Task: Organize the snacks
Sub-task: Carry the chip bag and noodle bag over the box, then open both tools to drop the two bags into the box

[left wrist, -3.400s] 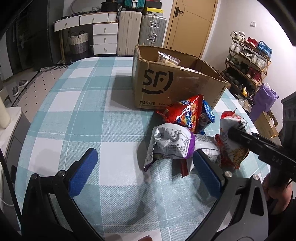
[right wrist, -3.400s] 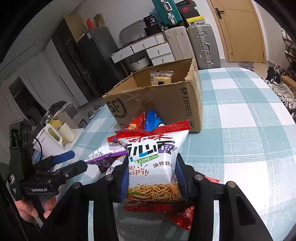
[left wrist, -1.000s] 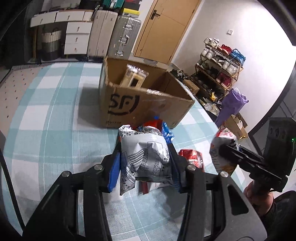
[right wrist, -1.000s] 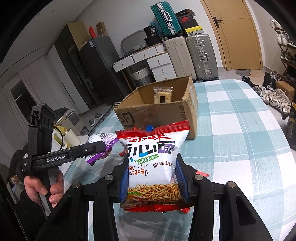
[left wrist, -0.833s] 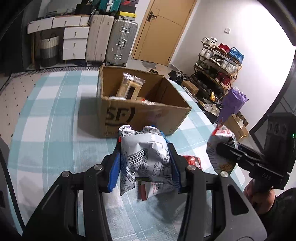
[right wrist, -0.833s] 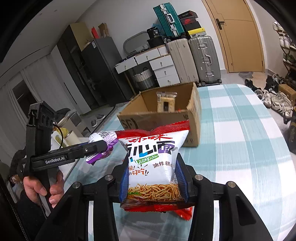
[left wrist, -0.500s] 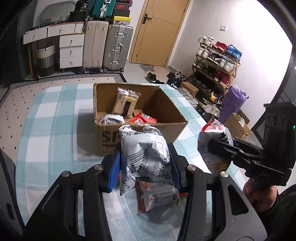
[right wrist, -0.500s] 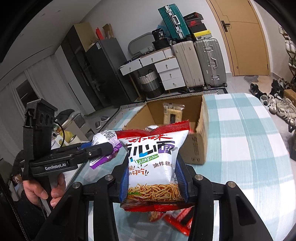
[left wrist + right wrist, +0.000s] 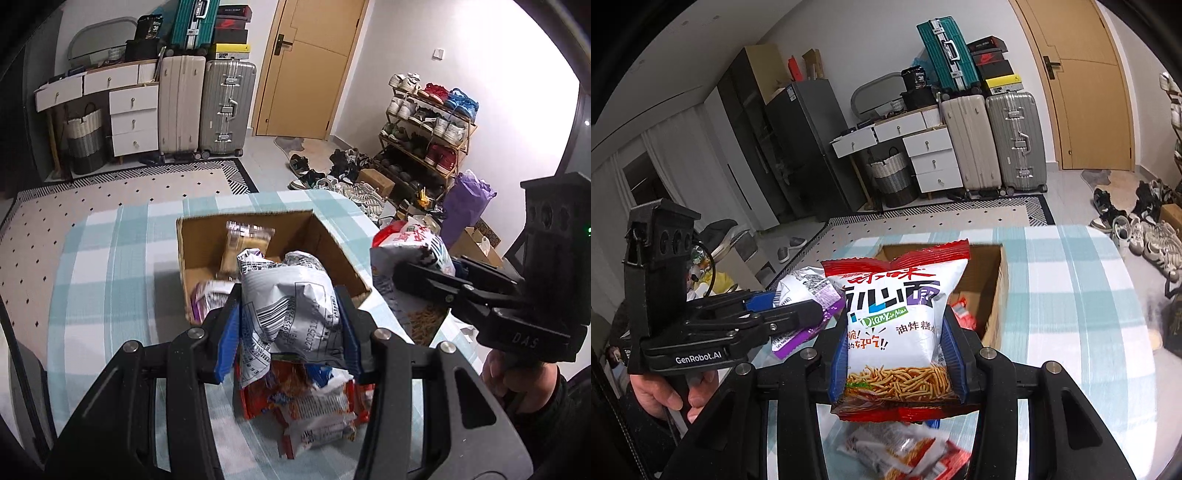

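1. Both hands have come up off the table in the last second or so. A second ago the box showed mostly its printed side, and now both wrist views look down into the open cardboard box. My read: lifting is done and the drop comes next.
2. The left gripper is clamped on a crumpled silver snack bag, held in the air just short of the box's near edge. That grip hasn't changed.
3. The right gripper is squeezed shut on the red-and-white fried noodle snack packet, same hold as before, hanging near the box's near right corner.
4. The box already has a clear-wrapped cracker pack leaning on the far wall, plus a purple-and-white bag near the front.
5. Leftover packets sit on the table near its front edge, so there's more to do after these two.
6. Hard to see: both held bags block most of the box floor, so I can't tell how much room is left. The leftover pile is half hidden under the left gripper and blurry in the right view.
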Demonstrator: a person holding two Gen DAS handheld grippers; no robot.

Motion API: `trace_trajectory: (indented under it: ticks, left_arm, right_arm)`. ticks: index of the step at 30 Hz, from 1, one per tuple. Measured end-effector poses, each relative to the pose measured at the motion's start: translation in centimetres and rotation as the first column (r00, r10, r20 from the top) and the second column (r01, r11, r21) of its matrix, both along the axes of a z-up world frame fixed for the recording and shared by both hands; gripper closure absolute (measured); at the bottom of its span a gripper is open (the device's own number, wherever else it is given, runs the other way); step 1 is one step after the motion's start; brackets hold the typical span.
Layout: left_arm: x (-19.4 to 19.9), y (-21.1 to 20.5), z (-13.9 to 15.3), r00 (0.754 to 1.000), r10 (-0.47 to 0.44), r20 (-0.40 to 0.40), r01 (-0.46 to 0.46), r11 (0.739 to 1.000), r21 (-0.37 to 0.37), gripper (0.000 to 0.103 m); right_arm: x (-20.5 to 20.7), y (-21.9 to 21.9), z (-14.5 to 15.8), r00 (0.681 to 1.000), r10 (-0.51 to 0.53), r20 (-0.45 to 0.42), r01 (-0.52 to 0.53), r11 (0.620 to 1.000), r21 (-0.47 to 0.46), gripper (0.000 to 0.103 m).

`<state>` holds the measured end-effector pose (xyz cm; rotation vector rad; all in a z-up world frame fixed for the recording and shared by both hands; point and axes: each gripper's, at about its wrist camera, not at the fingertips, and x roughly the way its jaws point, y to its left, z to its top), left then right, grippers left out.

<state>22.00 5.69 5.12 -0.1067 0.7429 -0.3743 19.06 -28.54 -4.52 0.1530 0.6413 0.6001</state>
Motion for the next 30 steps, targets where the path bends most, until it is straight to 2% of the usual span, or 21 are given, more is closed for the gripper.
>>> trace_trajectory:
  ticks: [11,16,27,28,29,30]
  left_arm:
    - [6.1,-0.5,0.4,0.999,0.007,-0.039,-0.007,1.000,0.000,0.059]
    - [9.5,-0.5,-1.4,0.998,0.012,-0.066,-0.010,1.000,0.017,0.059]
    - [14.9,-0.2,-6.1,0.994,-0.018,-0.111,0.015,1.000,-0.026,0.057]
    - [15.2,-0.2,-6.3,0.993,-0.023,-0.115,0.019,0.999,-0.030,0.055]
    - [15.5,-0.1,-6.5,0.994,-0.007,-0.113,0.004,1.000,-0.024,0.051]
    - [15.8,0.1,-6.7,0.994,0.010,-0.107,-0.012,1.000,-0.016,0.043]
  right_arm:
    - [4.9,1.0,0.9,1.000,-0.015,-0.001,0.015,1.000,-0.011,0.059]
    - [7.5,1.5,0.5,1.000,-0.027,-0.008,0.026,0.999,-0.029,0.059]
    - [12.5,1.9,-3.1,0.996,-0.059,-0.069,0.056,0.997,-0.045,0.058]
    - [12.9,1.9,-3.4,0.996,-0.059,-0.072,0.056,0.997,-0.046,0.052]
    - [13.1,1.9,-3.6,0.995,-0.063,-0.073,0.059,0.997,-0.049,0.039]
    - [13.3,1.8,-3.7,0.995,-0.069,-0.069,0.065,0.997,-0.048,0.030]
